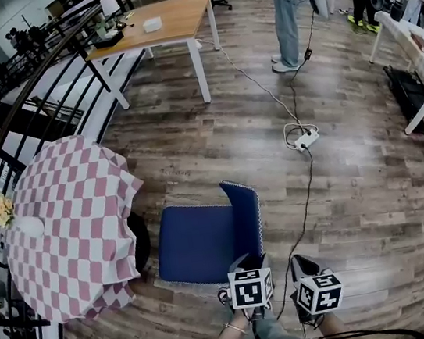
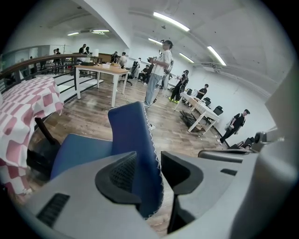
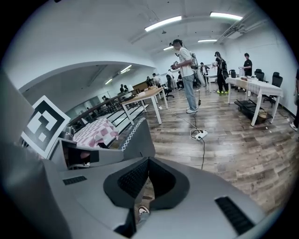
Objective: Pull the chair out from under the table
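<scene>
Chair (image 1: 203, 241) one, checked table (image 1: 69, 218) one; left claw (image 2: 152, 172) spread; right claw (image 3: 147, 179) pinched.

Shows right gripper (image 3: 148, 163) up front, jaws pressed together, nothing between. Catches left gripper (image 3: 100, 153) at left with marker cube (image 3: 43, 125), chair back (image 3: 140, 133) beside it, checked tablecloth (image 3: 96, 131) behind. Picks up power strip (image 3: 201, 135) on wood floor (image 3: 243, 154), standing person (image 3: 187, 74) farther back.

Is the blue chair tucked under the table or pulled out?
Pulled out: the blue padded chair shows its whole seat beside the round pink-checked table.
</scene>
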Demonstrator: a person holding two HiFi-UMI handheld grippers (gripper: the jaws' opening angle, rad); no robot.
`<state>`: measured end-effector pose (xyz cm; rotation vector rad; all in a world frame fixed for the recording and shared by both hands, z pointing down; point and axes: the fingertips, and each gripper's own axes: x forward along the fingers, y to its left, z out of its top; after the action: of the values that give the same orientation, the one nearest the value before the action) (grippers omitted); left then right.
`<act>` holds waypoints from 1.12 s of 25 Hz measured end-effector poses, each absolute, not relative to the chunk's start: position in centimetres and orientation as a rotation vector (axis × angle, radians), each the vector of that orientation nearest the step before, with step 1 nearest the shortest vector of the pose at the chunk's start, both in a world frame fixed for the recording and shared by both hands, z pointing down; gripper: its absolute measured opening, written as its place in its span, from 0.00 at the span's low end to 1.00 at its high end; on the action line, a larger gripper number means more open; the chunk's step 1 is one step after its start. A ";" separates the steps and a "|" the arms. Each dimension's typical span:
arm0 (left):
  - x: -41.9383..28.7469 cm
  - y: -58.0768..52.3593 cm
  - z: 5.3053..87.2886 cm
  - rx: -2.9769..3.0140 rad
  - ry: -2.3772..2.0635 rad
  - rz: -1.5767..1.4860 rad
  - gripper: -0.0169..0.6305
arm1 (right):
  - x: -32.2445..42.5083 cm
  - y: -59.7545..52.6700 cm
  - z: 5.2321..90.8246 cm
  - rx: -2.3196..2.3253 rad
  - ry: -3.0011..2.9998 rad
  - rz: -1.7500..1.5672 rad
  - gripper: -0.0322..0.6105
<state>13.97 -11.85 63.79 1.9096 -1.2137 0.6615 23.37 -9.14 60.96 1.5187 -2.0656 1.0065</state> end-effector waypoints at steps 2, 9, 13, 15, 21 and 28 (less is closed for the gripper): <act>13.5 -12.1 62.9 1.922 -1.235 0.649 0.28 | 23.0 -9.3 60.6 1.517 -2.076 1.000 0.08; 11.1 -12.6 59.6 1.967 -1.314 0.568 0.28 | 21.1 -9.7 58.7 1.508 -2.133 0.966 0.08; 9.7 -12.5 57.2 2.010 -1.375 0.497 0.20 | 19.7 -9.9 57.5 1.497 -2.170 0.937 0.08; 8.9 -12.6 56.1 2.027 -1.418 0.491 0.15 | 18.9 -10.3 56.7 1.488 -2.196 0.910 0.08; 5.4 -12.0 53.3 2.021 -1.523 0.396 0.07 | 15.3 -11.4 54.6 1.402 -2.285 0.822 0.08; 0.0 -10.6 51.5 1.963 -1.648 0.267 0.03 | 9.8 -11.7 54.3 1.243 -2.366 0.758 0.08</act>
<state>-0.01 -10.57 51.48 1.9632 -1.6481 0.2672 9.78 -11.72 54.30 1.2433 -2.3661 0.7582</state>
